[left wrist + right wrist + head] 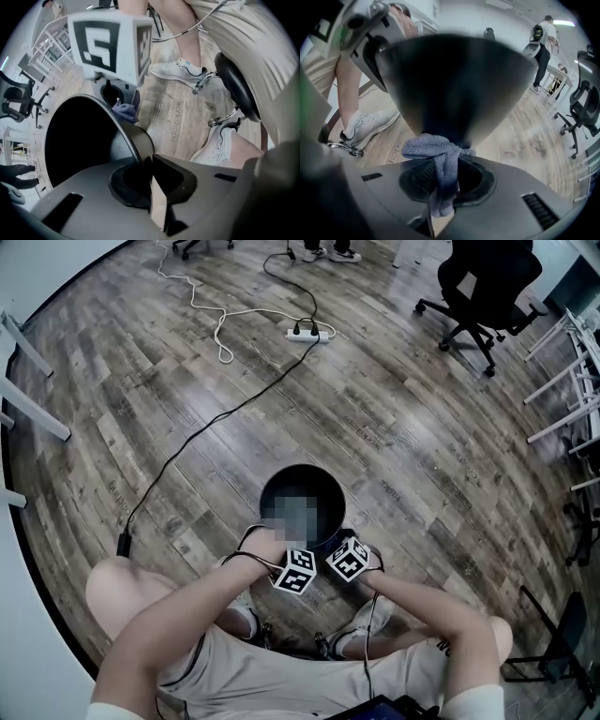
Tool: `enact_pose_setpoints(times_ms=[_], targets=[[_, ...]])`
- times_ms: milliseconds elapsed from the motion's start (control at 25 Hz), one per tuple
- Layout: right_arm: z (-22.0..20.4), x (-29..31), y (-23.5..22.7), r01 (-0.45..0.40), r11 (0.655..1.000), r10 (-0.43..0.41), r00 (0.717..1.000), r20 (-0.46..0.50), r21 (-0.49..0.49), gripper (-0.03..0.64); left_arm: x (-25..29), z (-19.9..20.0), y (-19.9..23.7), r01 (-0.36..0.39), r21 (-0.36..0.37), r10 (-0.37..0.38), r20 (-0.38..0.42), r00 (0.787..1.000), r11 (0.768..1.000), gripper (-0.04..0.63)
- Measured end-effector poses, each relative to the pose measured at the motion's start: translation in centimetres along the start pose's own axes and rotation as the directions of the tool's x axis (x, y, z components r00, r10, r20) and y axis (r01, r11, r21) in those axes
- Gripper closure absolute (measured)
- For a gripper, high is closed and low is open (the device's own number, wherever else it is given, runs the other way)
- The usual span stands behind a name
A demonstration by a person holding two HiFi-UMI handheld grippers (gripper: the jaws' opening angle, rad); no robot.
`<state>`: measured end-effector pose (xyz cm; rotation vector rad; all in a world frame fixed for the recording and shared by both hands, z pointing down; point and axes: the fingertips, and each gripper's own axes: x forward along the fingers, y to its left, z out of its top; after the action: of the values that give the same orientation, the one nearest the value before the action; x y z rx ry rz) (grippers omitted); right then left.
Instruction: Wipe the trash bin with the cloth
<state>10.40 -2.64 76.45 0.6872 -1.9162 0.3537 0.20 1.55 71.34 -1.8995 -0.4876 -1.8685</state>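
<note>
On the floor, between the person's shoes, stands the trash bin [302, 468]. The left gripper [149, 161] is clamped narrow on its near rim. The right gripper [443, 173] pinches the cloth [436, 147], bunched against the bin's outer wall directly ahead. The wipe should probably run along that wall.

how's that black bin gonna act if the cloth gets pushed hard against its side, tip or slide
The trash bin looks thin-walled, with nothing visible inside, so it is probably light. Standing loose on the smooth wood floor, it would likely slide or tip under a firm push. The left gripper, jaws clamped on its rim, should steady it.
</note>
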Motion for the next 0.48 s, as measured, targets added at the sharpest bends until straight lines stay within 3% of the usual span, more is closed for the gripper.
enact_pose_setpoints(times_ms=[120, 280, 480], targets=[[-1.7, 3.3, -0.7, 0.044, 0.999, -0.044, 0.999, -0.024, 0.007, 0.541, -0.1, 0.6, 0.1, 0.011, -0.037, -0.01, 0.032, 0.999, 0.999, 0.563], [-3.6, 7.0, -1.8, 0.078, 0.997, -0.077, 0.995, -0.059, 0.02, 0.541, -0.4, 1.9, 0.1, 0.083, -0.154, -0.062, 0.142, 0.988, 0.985, 0.563], [-5.3, 10.0, -2.0, 0.002, 1.0, 0.0, 0.996, -0.087, 0.015, 0.541, -0.4, 2.6, 0.0, 0.095, -0.186, -0.067, 0.15, 0.986, 0.978, 0.563]])
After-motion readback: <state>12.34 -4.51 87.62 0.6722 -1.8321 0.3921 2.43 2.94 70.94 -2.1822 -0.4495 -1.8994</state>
